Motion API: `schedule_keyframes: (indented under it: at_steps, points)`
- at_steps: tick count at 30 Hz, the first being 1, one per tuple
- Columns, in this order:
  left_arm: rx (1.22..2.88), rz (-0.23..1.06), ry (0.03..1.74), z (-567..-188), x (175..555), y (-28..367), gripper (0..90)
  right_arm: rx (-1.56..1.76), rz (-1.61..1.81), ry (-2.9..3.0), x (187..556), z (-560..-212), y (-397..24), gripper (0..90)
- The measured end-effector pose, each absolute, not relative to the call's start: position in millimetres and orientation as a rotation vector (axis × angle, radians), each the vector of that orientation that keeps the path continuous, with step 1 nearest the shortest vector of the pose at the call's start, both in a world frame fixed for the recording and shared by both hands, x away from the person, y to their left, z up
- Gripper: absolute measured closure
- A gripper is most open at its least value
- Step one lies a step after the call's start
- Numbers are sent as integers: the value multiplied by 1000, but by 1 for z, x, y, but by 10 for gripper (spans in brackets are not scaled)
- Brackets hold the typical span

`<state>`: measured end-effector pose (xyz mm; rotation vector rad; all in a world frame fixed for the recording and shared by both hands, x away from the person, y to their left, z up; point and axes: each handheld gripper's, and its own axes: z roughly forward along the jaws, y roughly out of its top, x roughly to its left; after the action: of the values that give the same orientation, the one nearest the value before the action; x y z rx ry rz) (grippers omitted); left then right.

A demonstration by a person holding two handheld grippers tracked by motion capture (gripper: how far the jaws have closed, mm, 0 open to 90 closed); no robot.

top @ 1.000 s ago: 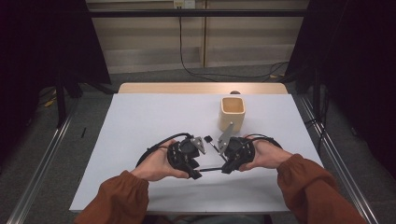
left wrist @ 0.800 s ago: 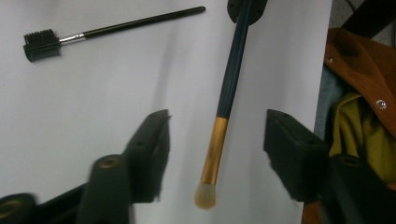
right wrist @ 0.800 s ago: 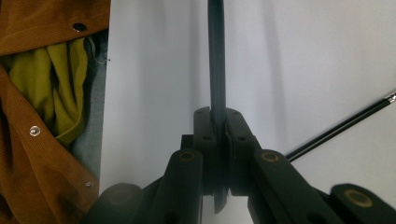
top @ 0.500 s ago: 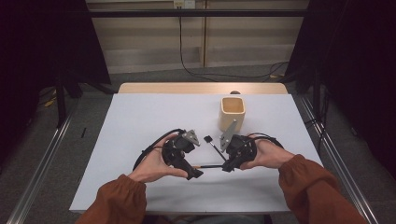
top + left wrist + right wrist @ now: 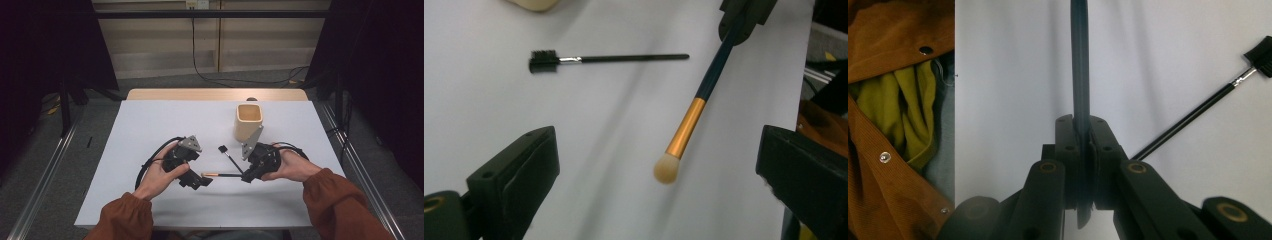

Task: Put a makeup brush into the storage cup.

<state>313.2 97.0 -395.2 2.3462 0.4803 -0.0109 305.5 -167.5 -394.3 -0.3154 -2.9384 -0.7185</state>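
The makeup brush [image 5: 220, 174] hangs level over the table's near half, its dark handle clenched in the right tool [image 5: 248, 175]. The left tool [image 5: 199, 181] has just been opening; the left gripper view shows the brush's gold ferrule and pale tip [image 5: 666, 168] between its wide jaws, untouched. A black spoolie brush [image 5: 229, 156] lies flat just beyond. The cup [image 5: 248, 122] stands nearer the far edge; the left gripper view cuts it off.

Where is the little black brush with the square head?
In the high view, the black brush lies flat on the white table, just ahead of the right claw, near the tan cup.
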Motion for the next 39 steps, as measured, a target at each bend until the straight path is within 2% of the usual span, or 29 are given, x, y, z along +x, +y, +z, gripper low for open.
schedule_keyframes:
  at_steps: [14, 39]
  points:
    - [2194, 76, 563, -398, 306, 122, 31, -426, -806, -2941, 297, -400, -189, 853]
    - [2154, 105, 609, -403, 300, 154, 30, -648, -1153, -2850, 280, -407, -215, 853]
